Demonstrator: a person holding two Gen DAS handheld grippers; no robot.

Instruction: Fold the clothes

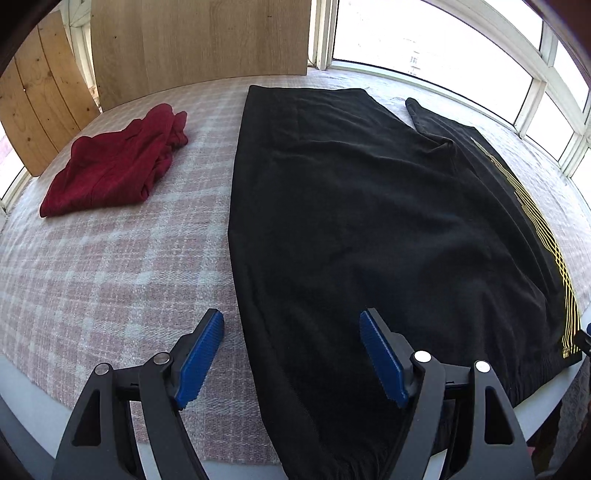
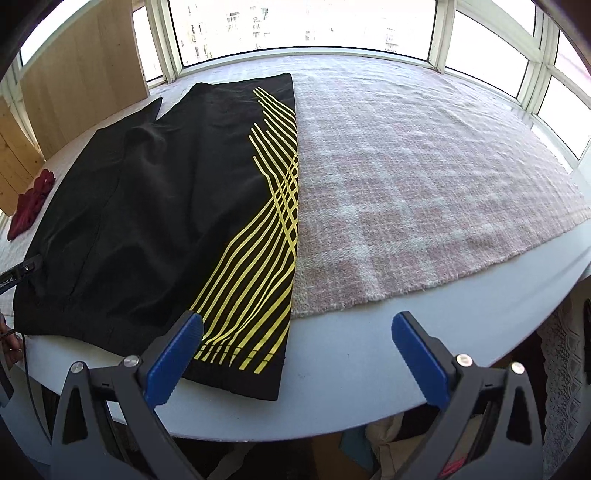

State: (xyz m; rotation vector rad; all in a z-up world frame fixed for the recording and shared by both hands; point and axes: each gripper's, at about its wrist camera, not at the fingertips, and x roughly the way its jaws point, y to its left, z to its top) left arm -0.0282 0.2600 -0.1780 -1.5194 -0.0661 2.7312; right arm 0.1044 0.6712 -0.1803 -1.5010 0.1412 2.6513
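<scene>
A crumpled red garment [image 1: 114, 166] lies at the upper left of the left wrist view, well apart from the black shorts [image 1: 369, 221], with wooden boards [image 1: 199, 40] and bright windows [image 2: 306, 26] behind. A pink checked blanket [image 2: 424, 184] covers the white table [image 2: 351, 373]. The shorts lie spread flat across the blanket — their yellow stripes [image 2: 266, 240] run along the edge at centre frame in the right wrist view. The left hand-held gripper [image 1: 291, 350] hovers spread wide over the shorts' near left edge, grasping nothing. The right hand-held gripper [image 2: 297, 350] is likewise released, wide open at the waistband corner — one blue pad [image 2: 173, 358] above the fabric.
</scene>
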